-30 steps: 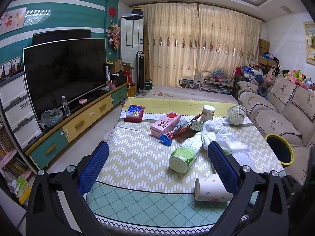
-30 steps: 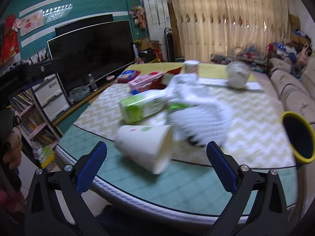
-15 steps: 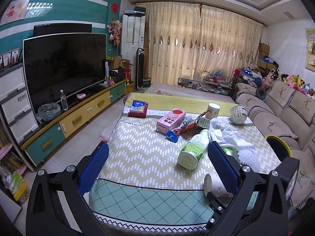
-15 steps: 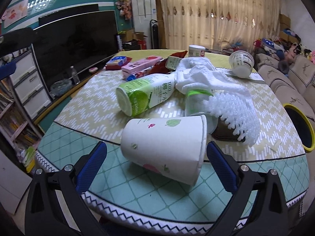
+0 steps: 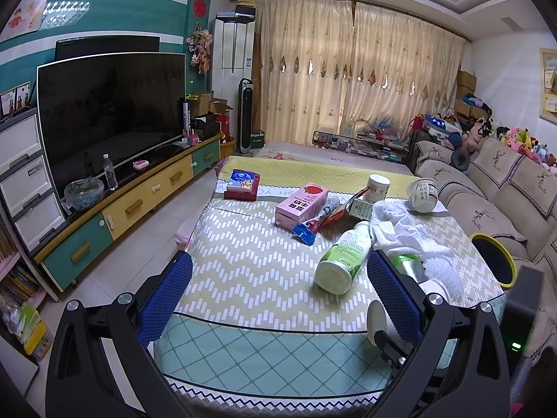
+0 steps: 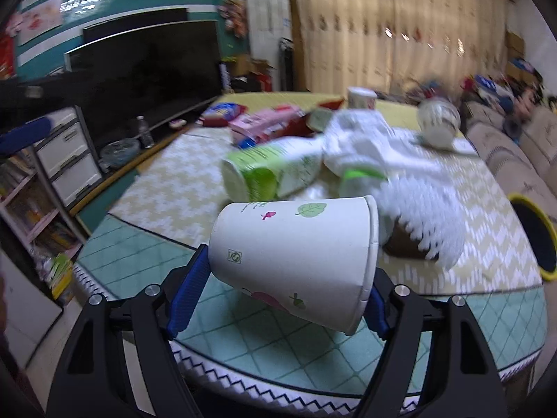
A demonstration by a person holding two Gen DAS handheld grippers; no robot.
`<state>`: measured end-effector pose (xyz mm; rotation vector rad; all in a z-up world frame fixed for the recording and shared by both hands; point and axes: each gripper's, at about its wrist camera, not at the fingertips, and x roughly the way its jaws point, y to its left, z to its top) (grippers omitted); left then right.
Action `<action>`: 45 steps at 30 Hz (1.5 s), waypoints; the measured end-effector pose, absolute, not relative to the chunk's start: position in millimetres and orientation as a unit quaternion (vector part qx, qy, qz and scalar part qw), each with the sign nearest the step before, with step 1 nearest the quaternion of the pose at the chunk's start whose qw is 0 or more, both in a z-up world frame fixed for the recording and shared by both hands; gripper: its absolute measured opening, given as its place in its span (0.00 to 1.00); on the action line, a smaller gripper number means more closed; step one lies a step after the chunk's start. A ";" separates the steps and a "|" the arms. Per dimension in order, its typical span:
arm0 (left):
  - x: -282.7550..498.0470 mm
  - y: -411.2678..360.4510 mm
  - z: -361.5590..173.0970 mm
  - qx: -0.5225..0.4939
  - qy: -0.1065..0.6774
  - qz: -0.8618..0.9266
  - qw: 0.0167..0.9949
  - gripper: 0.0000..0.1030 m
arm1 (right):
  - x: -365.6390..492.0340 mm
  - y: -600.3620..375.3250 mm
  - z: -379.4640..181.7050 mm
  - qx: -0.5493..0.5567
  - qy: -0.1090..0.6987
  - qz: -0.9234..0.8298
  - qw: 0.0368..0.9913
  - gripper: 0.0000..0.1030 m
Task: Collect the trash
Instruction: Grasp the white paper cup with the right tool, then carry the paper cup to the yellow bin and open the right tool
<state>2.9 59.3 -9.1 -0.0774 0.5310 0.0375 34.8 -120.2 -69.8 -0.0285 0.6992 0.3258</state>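
Right hand-held gripper (image 6: 278,289), bottom centre of its view: jaws closing w/ the paper cup (image 6: 296,254) lying on its side between them, blue pads at base and rim. Squeeze gently (thin wall, likely to crush or pop out), then lift clear of the counter (image 6: 243,341) edge. Left hand-held gripper (image 5: 278,299) hangs wide, empty. Behind, mid-frame: green bottle (image 6: 275,174), white cloth (image 6: 369,146). Bin (image 6: 536,237) at right edge, prob. the drop spot.

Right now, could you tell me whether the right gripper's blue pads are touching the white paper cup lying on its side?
Touching: in the right wrist view, both closing pads meet the cup, at its base and rim.
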 end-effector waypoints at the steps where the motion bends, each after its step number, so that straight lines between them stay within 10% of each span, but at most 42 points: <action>1: 3.8 57.7 -9.5 -0.037 0.263 0.018 0.964 0.96 | 31.5 -119.5 -66.8 -0.015 0.335 0.168 0.927 0.71; 22: 56.5 -27.7 -27.3 -0.009 0.298 -0.071 0.952 0.96 | 83.1 -346.9 -26.2 0.062 0.284 -0.041 0.956 0.71; 45: 143.9 -130.9 -57.5 0.031 0.365 -0.137 0.920 0.96 | 221.6 -563.7 -137.0 0.126 0.423 -0.198 0.875 0.84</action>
